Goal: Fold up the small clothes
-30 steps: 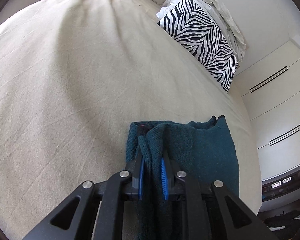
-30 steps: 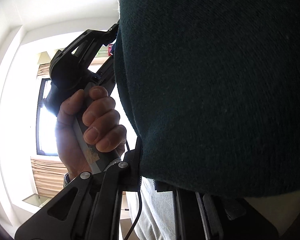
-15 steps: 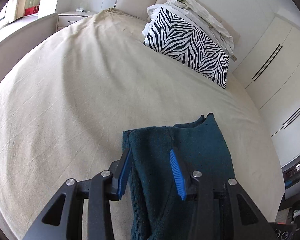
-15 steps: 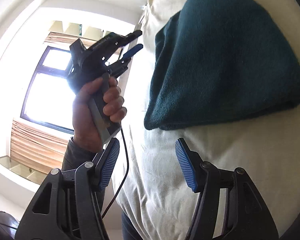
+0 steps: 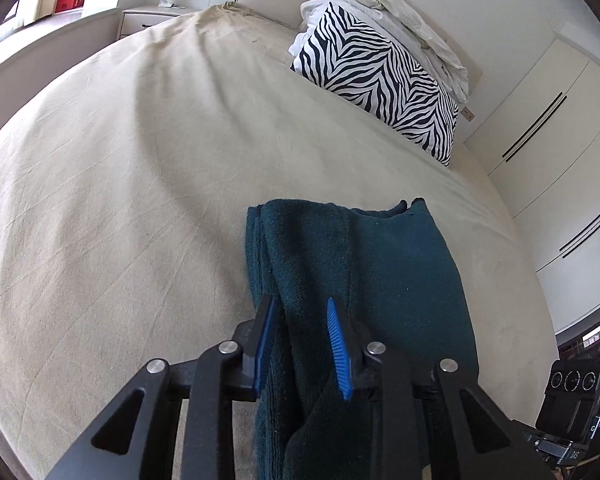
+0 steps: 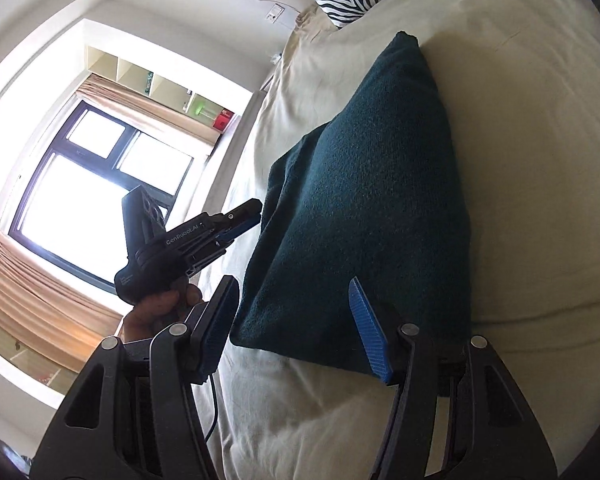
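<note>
A dark teal cloth (image 5: 380, 272) lies folded in a long strip on the beige bed (image 5: 120, 180). My left gripper (image 5: 300, 308) hovers over the strip's left fold. Its blue pads stand apart and are closing, with a ridge of cloth showing in the gap but not pinched. In the right wrist view the same cloth (image 6: 372, 200) lies flat. My right gripper (image 6: 292, 284) is open just off its near edge, holding nothing. The left gripper (image 6: 244, 216) appears there too, held by a hand (image 6: 160, 308) beside the cloth's left edge.
A zebra-striped pillow (image 5: 384, 80) and crumpled white bedding (image 5: 404, 12) sit at the head of the bed. White wardrobe doors (image 5: 540, 120) stand to the right, a nightstand (image 5: 148, 16) at the far left. A bright window (image 6: 80, 200) lies beyond the bed's left side.
Both grippers let go of the teal cloth, which now lies folded on the bed. The right gripper pulled back and rolled. The left jaws opened wide, then narrowed.
</note>
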A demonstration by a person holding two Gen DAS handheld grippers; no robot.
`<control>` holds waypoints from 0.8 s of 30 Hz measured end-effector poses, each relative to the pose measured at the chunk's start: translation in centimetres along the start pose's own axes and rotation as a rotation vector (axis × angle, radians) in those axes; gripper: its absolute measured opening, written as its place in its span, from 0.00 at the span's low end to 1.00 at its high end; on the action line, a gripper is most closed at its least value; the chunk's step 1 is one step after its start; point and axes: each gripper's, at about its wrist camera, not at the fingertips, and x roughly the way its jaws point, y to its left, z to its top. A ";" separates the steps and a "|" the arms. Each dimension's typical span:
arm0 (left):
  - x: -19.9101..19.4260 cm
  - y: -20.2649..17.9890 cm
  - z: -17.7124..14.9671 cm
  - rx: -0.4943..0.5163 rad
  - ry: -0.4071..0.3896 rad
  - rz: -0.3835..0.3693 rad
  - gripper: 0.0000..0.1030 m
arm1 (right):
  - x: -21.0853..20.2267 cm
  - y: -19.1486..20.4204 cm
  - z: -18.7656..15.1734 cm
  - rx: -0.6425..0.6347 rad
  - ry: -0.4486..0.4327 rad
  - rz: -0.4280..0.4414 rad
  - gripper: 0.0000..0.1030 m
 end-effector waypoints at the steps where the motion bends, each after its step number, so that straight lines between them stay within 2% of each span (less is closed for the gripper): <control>1: 0.3 -0.1 -0.1 0.004 0.019 -0.011 0.26 | 0.4 -0.4 0.0 0.003 0.010 -0.008 0.54; 3: 1.0 0.0 -0.4 0.002 0.047 -0.016 0.21 | 1.5 -1.7 -0.9 0.027 0.014 -0.020 0.54; 5: 1.2 0.2 -0.5 0.001 0.050 -0.017 0.21 | 1.3 -2.2 -1.5 0.032 0.011 -0.023 0.54; 15: 1.6 0.3 -1.2 -0.013 0.097 -0.023 0.21 | 1.7 -1.7 -1.4 0.028 0.015 -0.032 0.54; 19: 1.9 0.2 -1.2 -0.002 0.107 -0.007 0.09 | 1.7 -1.8 -1.2 0.040 0.016 -0.033 0.52; 24: 1.0 1.0 0.1 -0.031 0.074 -0.031 0.08 | 1.9 -2.3 -1.1 0.056 0.019 -0.040 0.45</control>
